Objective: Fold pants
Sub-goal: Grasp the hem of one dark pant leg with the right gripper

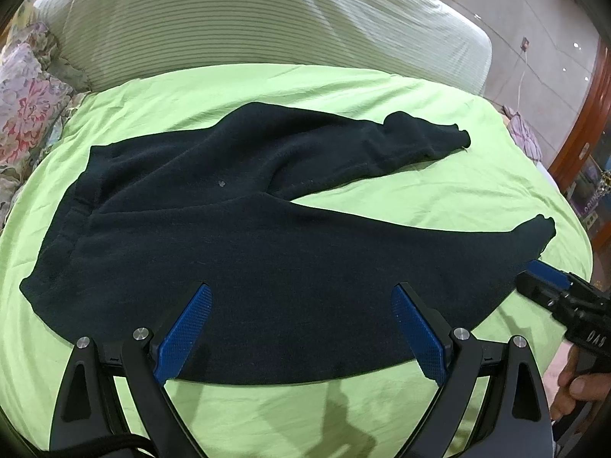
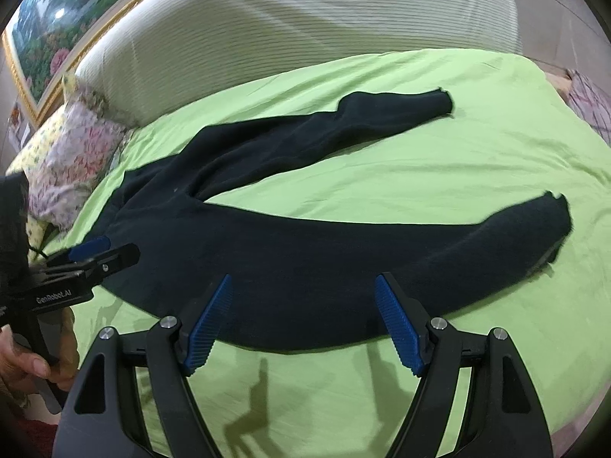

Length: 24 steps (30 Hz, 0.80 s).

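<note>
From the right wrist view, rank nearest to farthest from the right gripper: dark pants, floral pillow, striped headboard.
1. Dark pants, directly ahead of the open right gripper.
2. Floral pillow, far left on the green bedsheet.
3. Striped headboard, at the back.

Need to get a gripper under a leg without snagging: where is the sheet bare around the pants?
Bare green sheet shows in the wedge between the two legs of the pants, along the near edge under the left gripper and right gripper, and beyond the far cuff. The floral pillows crowd the waistband side.
</note>
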### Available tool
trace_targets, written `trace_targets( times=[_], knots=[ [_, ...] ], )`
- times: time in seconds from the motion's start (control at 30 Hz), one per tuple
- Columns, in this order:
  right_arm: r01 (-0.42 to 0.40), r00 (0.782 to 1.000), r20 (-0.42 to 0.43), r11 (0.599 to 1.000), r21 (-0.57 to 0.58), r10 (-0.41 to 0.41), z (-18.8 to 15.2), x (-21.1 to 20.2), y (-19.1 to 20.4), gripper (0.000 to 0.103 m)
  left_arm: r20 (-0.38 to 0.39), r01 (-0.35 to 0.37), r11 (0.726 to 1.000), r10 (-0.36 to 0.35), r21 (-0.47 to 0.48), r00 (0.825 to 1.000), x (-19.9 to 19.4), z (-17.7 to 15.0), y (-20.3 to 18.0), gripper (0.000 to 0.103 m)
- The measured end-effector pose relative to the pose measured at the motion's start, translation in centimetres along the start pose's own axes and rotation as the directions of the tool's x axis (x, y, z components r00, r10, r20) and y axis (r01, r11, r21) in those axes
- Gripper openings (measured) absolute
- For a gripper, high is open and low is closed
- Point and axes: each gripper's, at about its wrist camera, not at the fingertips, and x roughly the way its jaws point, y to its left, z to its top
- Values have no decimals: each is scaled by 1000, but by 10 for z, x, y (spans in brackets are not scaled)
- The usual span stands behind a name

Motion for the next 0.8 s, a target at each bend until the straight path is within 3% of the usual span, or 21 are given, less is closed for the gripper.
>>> trace_targets(
  times=[0.27,0.43,0.6,0.8],
  knots=[
    [163,986,7,960,227,-169,-8,-30,-87,77,-11,23,1000,-23,11,1000,9,3,-9,96],
    [201,975,22,916,348,-222,-6,-43,-134,73,-31,54,998,-53,42,998,21,14,-29,96],
    [203,974,18,903,380,-226,2,-37,-166,60,-51,69,993,-64,99,997,37,25,-54,96],
    [179,983,-35,904,388,-180,7,-10,-184,57,-74,63,991,-55,122,996,53,39,-70,96]
  ],
)
